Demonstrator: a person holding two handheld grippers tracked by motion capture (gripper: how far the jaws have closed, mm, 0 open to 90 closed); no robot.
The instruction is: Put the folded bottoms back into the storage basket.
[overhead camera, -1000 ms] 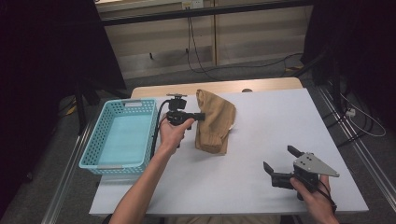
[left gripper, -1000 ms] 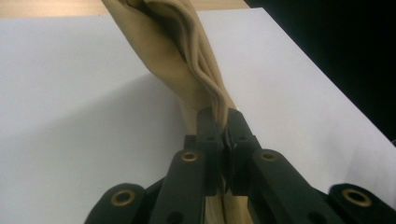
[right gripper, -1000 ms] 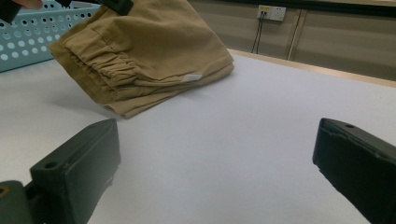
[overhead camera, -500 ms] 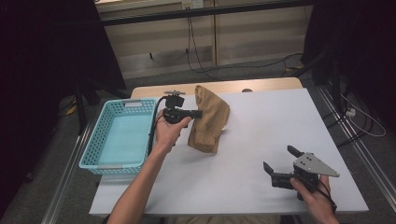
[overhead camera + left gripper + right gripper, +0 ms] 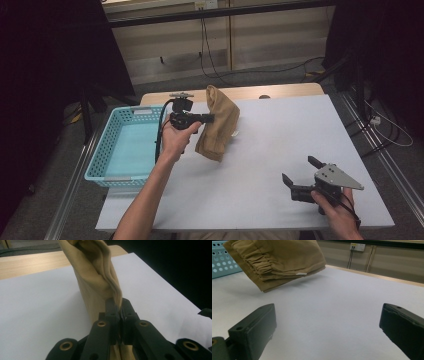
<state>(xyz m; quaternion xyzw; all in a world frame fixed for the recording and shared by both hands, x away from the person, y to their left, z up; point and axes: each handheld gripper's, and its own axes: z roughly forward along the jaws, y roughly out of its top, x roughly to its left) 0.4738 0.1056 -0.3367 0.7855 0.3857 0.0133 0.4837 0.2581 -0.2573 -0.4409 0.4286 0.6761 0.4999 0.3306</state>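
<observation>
Across the middle of the high view lies the white table [image 5: 270, 150], with the blue basket [image 5: 107, 145] at its left edge. Just right of the basket, above centre, the tan folded trousers [image 5: 220, 125] hang lifted off the table from my left gripper [image 5: 209, 118], clenched on their edge. At lower right, my right gripper [image 5: 301, 171] rests with jaws spread wide, holding nothing.

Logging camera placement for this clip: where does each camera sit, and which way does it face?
High view: above the near table edge, facing forward and down; shows both forearms, left tool clamping the tan garment, right tool, blue basket.
Left gripper view: along shut jaws pinching the garment's edge.
Right gripper view: low over the white table, between open jaws.
All share the garment.
</observation>
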